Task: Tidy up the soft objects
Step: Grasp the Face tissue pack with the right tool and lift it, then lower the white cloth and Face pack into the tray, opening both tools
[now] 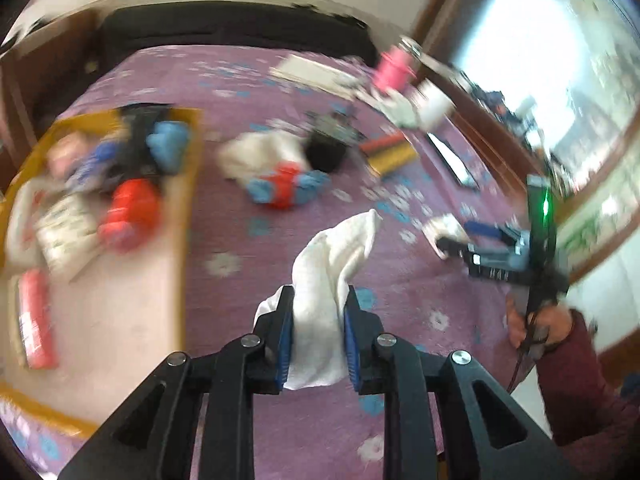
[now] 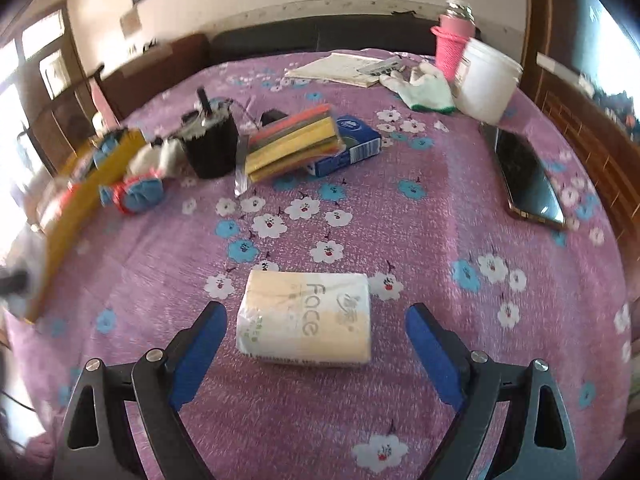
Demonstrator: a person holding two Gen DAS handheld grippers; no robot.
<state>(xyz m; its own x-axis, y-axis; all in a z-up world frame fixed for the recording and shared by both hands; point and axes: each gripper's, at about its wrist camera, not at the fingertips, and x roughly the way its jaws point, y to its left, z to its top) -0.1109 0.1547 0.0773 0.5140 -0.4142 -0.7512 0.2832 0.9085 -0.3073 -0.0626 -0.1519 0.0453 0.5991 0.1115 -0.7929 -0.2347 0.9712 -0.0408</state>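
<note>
My left gripper (image 1: 318, 298) is shut on a white cloth (image 1: 334, 264), which stands up between the blue pads above the purple flowered bedspread (image 1: 248, 280). A yellow cardboard box (image 1: 182, 216) at the left holds red, blue and white soft things. A second white cloth (image 1: 260, 152) and a red-and-blue soft bundle (image 1: 286, 188) lie in the middle. In the right wrist view my right gripper (image 2: 316, 320) is open, its fingers on either side of a tissue pack (image 2: 304, 318) without touching it. That same gripper (image 1: 452, 246) shows at the right, held by a hand.
A black cup (image 2: 210, 142), a stack of coloured sponges (image 2: 292, 144) on a blue box, a phone (image 2: 528, 178), a white glove (image 2: 428, 90), a white tub (image 2: 486, 80) and a pink bottle (image 2: 452, 46) lie on the bed. Wooden furniture borders it.
</note>
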